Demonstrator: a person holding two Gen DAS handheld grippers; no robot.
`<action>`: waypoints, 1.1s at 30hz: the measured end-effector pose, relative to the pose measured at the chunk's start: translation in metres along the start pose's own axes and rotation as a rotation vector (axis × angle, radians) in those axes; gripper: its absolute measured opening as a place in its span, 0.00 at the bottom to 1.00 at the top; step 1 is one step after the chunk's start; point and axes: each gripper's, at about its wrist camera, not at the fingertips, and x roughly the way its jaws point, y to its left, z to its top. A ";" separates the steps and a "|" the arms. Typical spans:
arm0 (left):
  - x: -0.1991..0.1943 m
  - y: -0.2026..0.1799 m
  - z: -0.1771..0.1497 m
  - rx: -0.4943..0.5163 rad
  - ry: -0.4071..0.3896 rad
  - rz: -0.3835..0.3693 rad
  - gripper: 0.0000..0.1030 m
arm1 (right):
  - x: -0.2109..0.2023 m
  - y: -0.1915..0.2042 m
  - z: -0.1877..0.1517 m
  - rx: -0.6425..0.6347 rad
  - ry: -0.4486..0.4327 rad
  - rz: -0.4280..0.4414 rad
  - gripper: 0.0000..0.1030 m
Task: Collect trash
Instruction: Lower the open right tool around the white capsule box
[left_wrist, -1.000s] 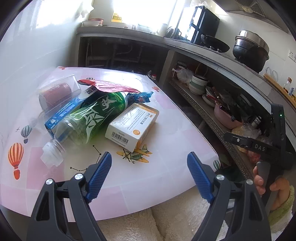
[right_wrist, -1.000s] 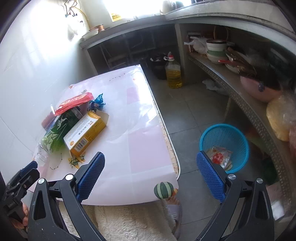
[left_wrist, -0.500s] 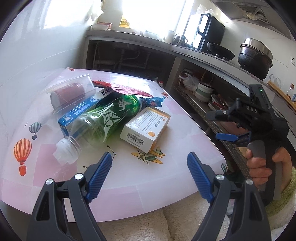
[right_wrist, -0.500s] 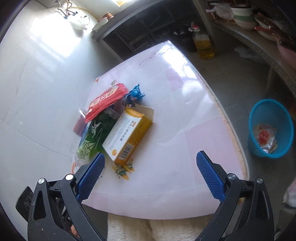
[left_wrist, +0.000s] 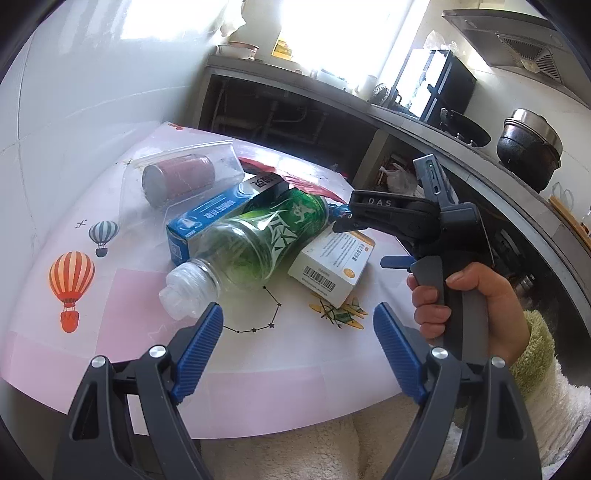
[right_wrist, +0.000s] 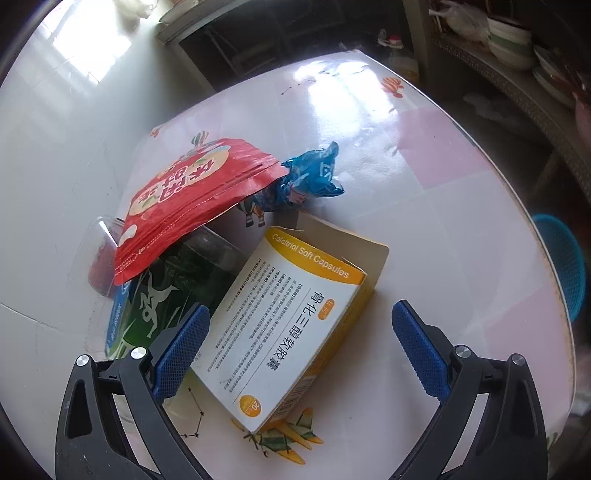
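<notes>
A pile of trash lies on the pink table (left_wrist: 122, 302): a green plastic bottle (left_wrist: 258, 240) on its side, a white and orange medicine box (left_wrist: 332, 264), a blue box (left_wrist: 207, 218), a clear tub with a red can (left_wrist: 177, 177). In the right wrist view the medicine box (right_wrist: 291, 328) lies between the open fingers of my right gripper (right_wrist: 301, 345), just above it. A red pouch (right_wrist: 192, 203) and a blue wrapper (right_wrist: 306, 181) lie behind, and the green bottle (right_wrist: 166, 295) to the left. My left gripper (left_wrist: 299, 349) is open and empty, near the bottle's neck.
A blue waste basket (right_wrist: 565, 269) stands on the floor right of the table. Kitchen shelves with bowls (right_wrist: 509, 40) run along the right. My right gripper's body (left_wrist: 424, 225) and the hand holding it show over the box. A fleecy white surface (left_wrist: 295, 454) lies below the table edge.
My right gripper has moved in over the table and down to the medicine box, which now sits between its fingers. My left gripper has moved a little closer to the bottle.
</notes>
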 end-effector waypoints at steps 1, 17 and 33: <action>0.000 0.003 0.000 -0.005 0.000 0.001 0.79 | 0.002 0.003 -0.002 -0.015 -0.005 -0.014 0.92; 0.005 0.017 -0.001 -0.036 0.011 -0.002 0.79 | 0.006 0.009 -0.024 -0.194 0.024 0.049 0.82; 0.010 0.007 -0.003 -0.010 0.018 -0.022 0.79 | -0.032 -0.051 -0.036 -0.243 0.114 0.153 0.85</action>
